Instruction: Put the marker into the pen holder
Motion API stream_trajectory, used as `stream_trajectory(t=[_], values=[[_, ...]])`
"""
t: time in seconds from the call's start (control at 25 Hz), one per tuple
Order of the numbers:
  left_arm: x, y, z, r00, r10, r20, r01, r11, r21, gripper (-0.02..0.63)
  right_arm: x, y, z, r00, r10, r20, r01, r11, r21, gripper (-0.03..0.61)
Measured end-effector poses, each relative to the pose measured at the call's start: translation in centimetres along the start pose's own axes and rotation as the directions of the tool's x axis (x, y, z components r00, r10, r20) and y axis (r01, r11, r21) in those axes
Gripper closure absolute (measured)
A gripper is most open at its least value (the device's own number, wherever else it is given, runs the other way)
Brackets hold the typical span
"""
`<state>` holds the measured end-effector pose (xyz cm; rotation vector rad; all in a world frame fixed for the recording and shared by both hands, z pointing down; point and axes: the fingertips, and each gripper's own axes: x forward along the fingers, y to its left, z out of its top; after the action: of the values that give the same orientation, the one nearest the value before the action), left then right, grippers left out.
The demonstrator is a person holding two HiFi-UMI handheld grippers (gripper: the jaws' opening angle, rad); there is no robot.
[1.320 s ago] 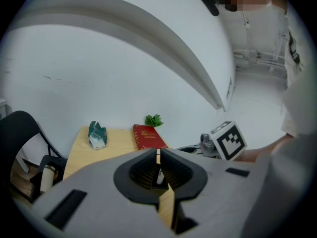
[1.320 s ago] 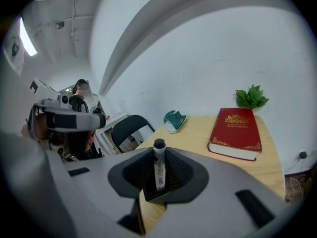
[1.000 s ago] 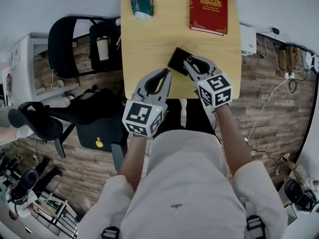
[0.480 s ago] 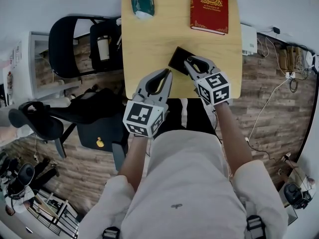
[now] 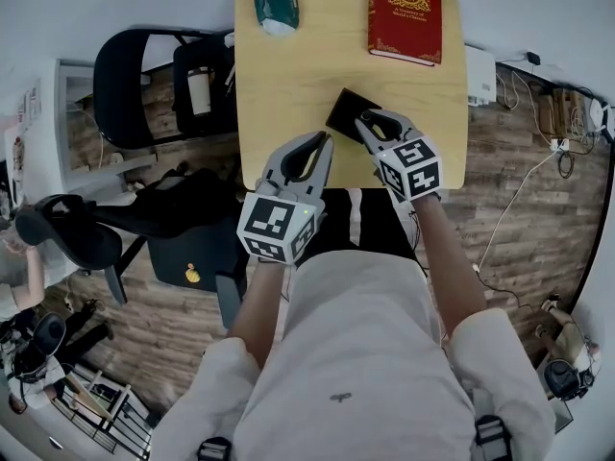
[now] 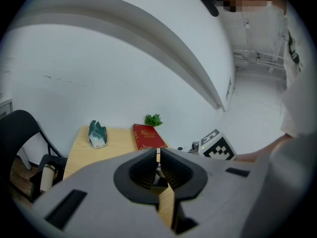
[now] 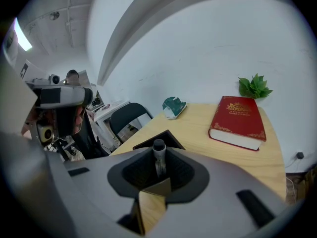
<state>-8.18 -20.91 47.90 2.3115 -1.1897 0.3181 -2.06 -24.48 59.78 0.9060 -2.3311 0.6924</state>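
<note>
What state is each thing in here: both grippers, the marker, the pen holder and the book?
Left gripper: shut, nothing held.
Right gripper: shut on the marker.
Marker: held upright, close to the pen holder, not released.
Pen holder: standing on the table, opening upward.
Red book: closed, lying flat.

The head view looks steeply down on the table (image 5: 298,84). Both gripper views sit low over it, facing the wall (image 6: 99,83); all share the book (image 5: 404,15)
</note>
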Motion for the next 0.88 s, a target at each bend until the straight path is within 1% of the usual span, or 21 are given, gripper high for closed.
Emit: stream_trajectory(t=[0.4,0.88], values=[[-0.32,-0.03,-0.02,1.000,0.000,-0.002,0.000,1.000,0.001,0.591,0.40,0.55,-0.39,1.000,0.008,-0.030,-0.009,1.000,-0.017,0.497],[-0.15,-0.23,-0.31,1.000,-0.002,-0.004,0.002,1.000,0.002,0.591,0.60,0.61,-0.63,0.999,0.015,-0.030,-0.015,1.000,-0.026,0.492]])
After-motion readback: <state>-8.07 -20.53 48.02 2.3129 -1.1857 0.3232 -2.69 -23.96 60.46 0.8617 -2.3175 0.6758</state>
